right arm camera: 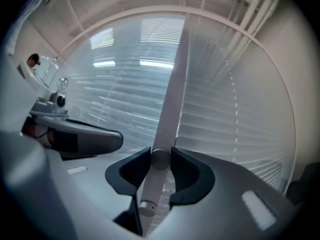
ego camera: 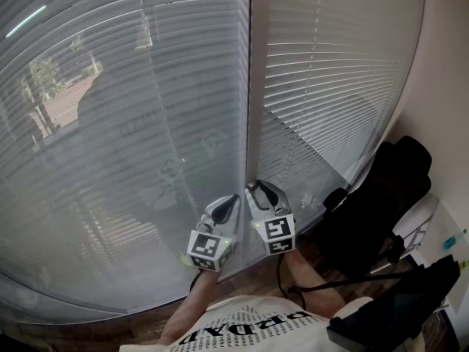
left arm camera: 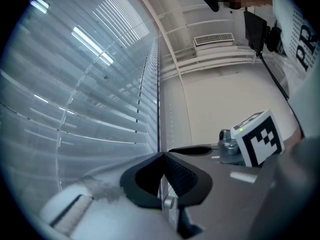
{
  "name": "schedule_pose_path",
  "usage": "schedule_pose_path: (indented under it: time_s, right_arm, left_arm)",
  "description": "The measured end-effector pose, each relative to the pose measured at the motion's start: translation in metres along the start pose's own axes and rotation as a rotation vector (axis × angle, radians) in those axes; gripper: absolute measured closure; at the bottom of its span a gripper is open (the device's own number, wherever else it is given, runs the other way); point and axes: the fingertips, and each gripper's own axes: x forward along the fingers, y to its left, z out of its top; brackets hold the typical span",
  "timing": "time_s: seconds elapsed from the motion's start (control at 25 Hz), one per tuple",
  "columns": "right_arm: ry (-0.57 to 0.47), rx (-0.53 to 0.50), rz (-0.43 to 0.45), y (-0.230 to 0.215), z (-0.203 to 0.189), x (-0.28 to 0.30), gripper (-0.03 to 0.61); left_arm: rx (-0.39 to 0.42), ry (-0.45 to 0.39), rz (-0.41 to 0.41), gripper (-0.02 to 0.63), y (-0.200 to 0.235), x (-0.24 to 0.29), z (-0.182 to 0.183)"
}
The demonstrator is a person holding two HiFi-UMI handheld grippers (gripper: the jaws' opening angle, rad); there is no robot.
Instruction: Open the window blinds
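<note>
The blinds (ego camera: 124, 108) fill the head view with their slats shut, split by a vertical post (ego camera: 249, 86) at centre. Low and just left of that post, the left gripper (ego camera: 234, 199) has its jaws pressed tip to tip, with nothing visible between them. Immediately to its right, the right gripper (ego camera: 255, 188) is clamped on the bottom end of the tilt wand (right arm camera: 160, 156) — the wand's long axis runs straight up from the jaws toward top centre. The turn probably belongs to the right hand — a twist about that upright axis.
</note>
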Motion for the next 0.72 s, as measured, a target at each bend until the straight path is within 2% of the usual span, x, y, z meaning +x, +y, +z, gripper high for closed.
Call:
schedule_pose_path:
  time_s: [0.52,0.72]
  right_arm:
    - [-0.028,0.319,0.010,-0.0068,-0.0052,-0.0002,0.445]
    - [-0.027,0.346,0.009,-0.0065,-0.0056,0.0002,0.445]
  left_arm:
    - [0.001,0.001,0.005,0.621,0.0009,-0.0013,0.0007]
    - [0.000,0.007,0.007,0.621,0.0006,-0.0022,0.0017]
